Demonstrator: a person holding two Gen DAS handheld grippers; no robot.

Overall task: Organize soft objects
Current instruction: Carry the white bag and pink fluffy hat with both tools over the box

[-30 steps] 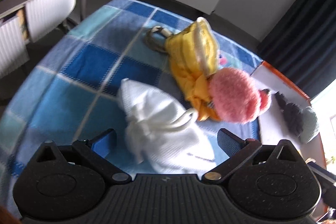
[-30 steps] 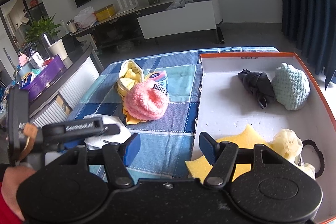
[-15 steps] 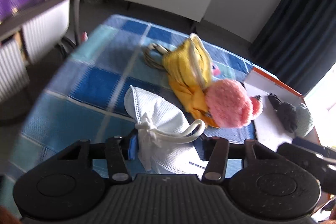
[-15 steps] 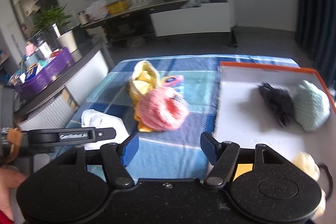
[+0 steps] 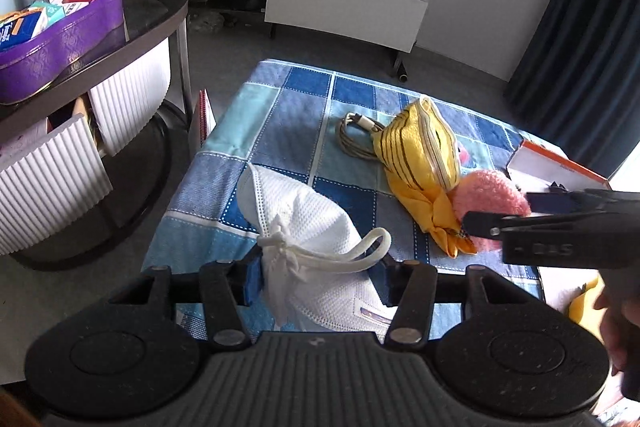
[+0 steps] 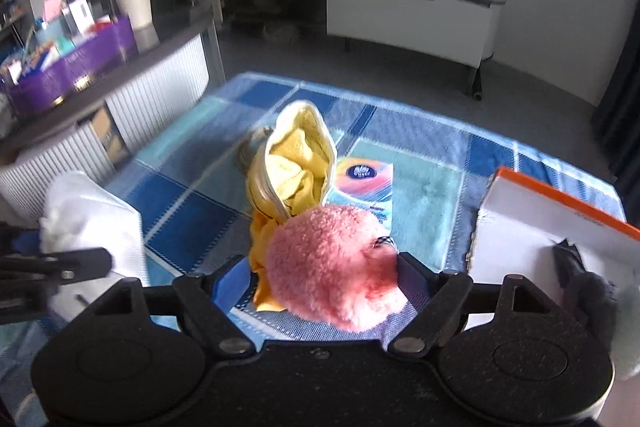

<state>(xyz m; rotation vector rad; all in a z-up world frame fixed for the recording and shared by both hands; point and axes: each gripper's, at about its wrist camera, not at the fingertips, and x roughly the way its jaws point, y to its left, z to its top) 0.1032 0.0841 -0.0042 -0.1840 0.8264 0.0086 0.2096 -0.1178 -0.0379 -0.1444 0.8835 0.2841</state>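
black hand-held gripper (image 5: 318,277) w/ blue pads, silver screws

A white mesh pouch (image 5: 308,235), tied at the neck, sits raised. A fluffy pink ball (image 6: 332,271) lies touching an open yellow striped pouch (image 5: 416,151), perhaps overlapping its cloth.

Left gripper (image 5: 318,277) closed on white pouch (image 5: 308,227)

Daylit room, fisheye bend at the edges

Window glare burns out the far right; the left wrist view is sharp, the right wrist view smeared with motion blur.
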